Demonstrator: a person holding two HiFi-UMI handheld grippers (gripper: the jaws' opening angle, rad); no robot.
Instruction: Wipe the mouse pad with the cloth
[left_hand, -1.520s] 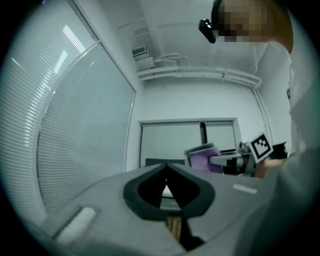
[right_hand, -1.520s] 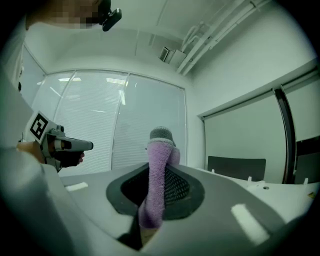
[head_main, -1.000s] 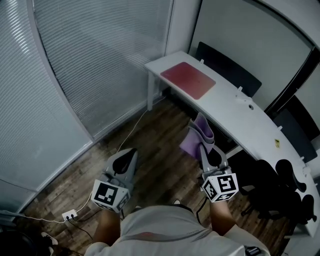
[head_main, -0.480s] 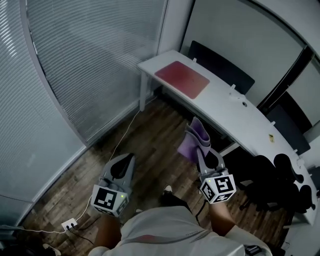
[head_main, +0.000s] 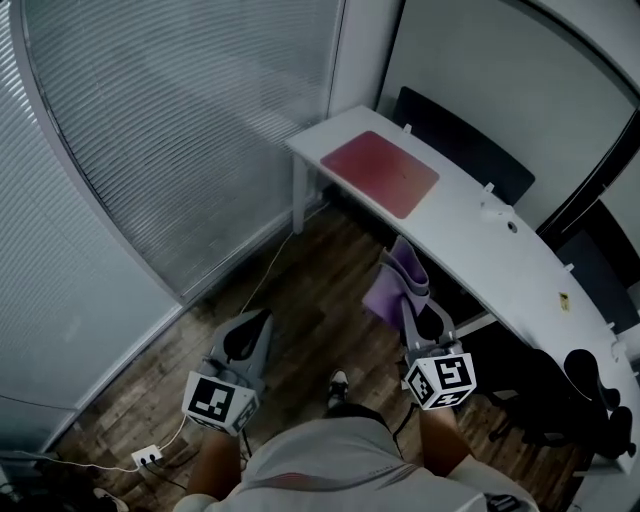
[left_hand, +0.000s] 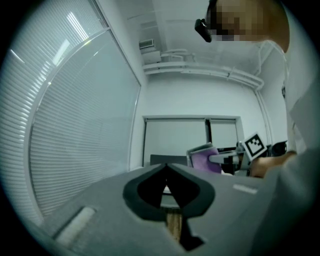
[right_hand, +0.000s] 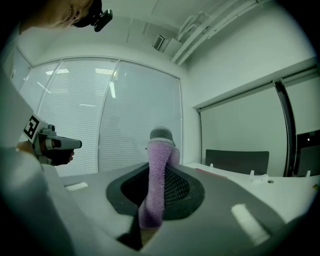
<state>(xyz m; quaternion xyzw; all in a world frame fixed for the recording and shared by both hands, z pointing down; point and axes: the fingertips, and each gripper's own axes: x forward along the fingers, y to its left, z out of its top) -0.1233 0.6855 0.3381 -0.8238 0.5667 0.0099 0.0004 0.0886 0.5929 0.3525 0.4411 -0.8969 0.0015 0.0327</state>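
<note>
A red mouse pad (head_main: 381, 172) lies near the left end of a long white desk (head_main: 500, 255) in the head view. My right gripper (head_main: 408, 292) is shut on a purple cloth (head_main: 398, 281), held above the floor short of the desk. In the right gripper view the cloth (right_hand: 156, 185) stands up between the closed jaws. My left gripper (head_main: 250, 331) hangs lower left over the floor, shut with nothing in it; in its own view the jaws (left_hand: 166, 187) meet.
Glass walls with blinds (head_main: 180, 130) curve along the left. A dark chair (head_main: 460, 135) stands behind the desk, black chairs (head_main: 590, 390) at right. A white cable and power strip (head_main: 147, 457) lie on the wooden floor (head_main: 300, 290).
The view has shifted as the person walks; the desk and red pad sit slightly nearer and more to the right than half a second ago. Both grippers keep their hold and pose.
</note>
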